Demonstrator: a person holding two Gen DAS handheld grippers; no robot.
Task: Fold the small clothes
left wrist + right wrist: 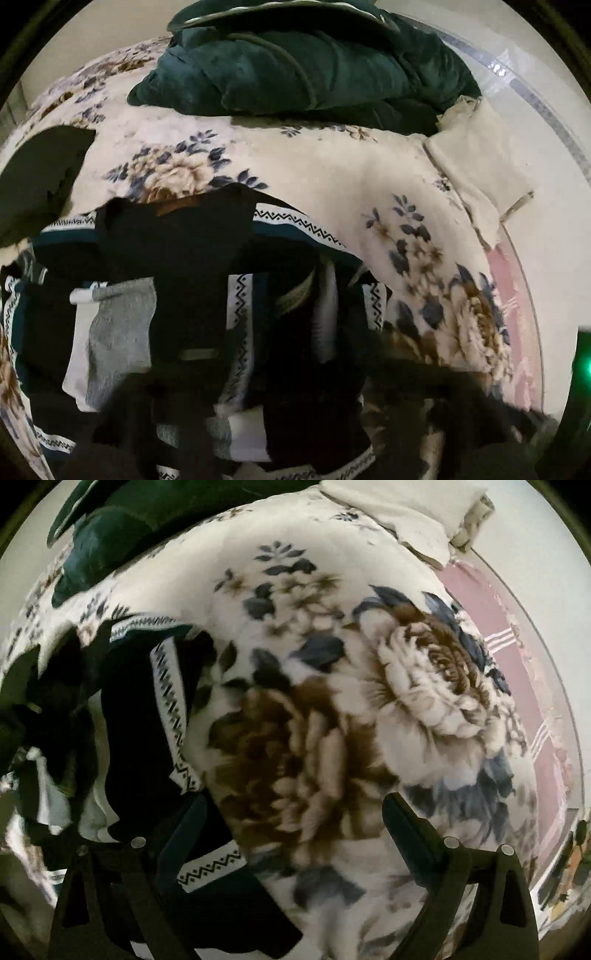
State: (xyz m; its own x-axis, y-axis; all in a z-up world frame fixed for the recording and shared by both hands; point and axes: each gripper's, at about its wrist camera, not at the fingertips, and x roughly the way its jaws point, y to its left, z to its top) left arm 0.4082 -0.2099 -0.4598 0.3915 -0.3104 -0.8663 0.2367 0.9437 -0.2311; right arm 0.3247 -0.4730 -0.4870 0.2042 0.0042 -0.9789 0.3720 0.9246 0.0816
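A heap of small clothes (184,295) lies on the floral blanket (332,177): black pieces, a grey and white piece (118,325) and dark cloth with white zigzag trim (295,221). My left gripper (288,395) hangs over this heap. Its fingers are dark blurs at the bottom, set wide apart, and I see nothing pinched between them. In the right wrist view the same heap (129,720) is at the left. My right gripper (295,812) stands open over the blanket's brown flowers (295,746), empty, with its left finger beside the zigzag-trimmed cloth.
A bulky dark green blanket (295,66) is bunched at the far side of the bed. A cream pillow (480,155) lies at the right edge over a pink sheet (513,295). Another dark piece of cloth (37,177) lies at the far left.
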